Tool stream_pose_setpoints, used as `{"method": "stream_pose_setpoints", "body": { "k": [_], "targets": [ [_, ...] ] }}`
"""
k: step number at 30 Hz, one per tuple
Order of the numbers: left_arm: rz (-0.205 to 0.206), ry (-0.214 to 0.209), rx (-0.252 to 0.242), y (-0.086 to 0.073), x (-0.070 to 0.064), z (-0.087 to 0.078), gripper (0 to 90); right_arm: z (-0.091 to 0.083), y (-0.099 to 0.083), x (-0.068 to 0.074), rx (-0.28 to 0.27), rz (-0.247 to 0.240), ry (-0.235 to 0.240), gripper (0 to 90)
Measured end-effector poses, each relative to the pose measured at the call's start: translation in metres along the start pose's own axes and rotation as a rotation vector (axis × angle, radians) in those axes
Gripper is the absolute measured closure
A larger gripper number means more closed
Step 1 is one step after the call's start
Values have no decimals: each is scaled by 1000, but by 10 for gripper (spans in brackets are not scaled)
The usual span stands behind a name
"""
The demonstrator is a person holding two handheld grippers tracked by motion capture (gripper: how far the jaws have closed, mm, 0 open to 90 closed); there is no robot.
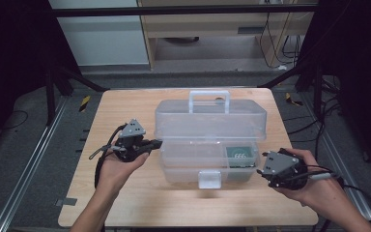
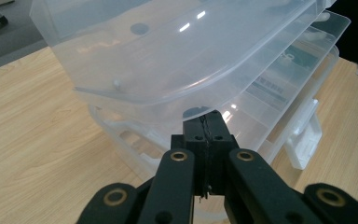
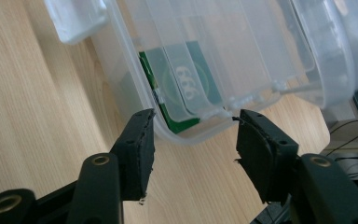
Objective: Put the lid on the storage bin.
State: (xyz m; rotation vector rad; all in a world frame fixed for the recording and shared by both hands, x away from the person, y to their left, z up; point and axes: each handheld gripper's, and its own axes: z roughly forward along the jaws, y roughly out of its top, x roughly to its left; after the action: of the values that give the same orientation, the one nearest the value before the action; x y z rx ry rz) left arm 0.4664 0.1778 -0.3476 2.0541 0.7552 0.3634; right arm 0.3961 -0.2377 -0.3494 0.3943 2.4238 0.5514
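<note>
Box [image 1: 207,140] sits mid-surface, lid half raised, so we judge opening partly done; our left claw [image 2: 207,126] is pressed closed at its side, right claw [image 3: 193,140] gapes wide.

High view down over table [image 1: 125,203]; both gripper views close on clear box [image 1: 207,140].

Wooden table [image 1: 125,203] on grey floor [image 1: 24,145], dark curtains [image 1: 9,58] around.

I've got bare table [image 1: 125,203] in front and either side, but the clear plastic toolbox [image 1: 207,140] blocks the middle.
</note>
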Motion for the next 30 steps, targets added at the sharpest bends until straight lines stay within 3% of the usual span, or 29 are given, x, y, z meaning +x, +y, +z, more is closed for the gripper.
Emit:
{"method": "stream_pose_setpoints", "body": {
  "k": [17,23,30],
  "targets": [
    [-49,21,-35,-19,-2,0,899,15,-29,6,43,92,-23,275],
    [-68,6,-56,-28,1,3,899,20,-34,8,48,116,-26,250],
    [-93,9,-46,-37,2,6,898,25,-41,12,47,137,-27,237]
  ]
}}
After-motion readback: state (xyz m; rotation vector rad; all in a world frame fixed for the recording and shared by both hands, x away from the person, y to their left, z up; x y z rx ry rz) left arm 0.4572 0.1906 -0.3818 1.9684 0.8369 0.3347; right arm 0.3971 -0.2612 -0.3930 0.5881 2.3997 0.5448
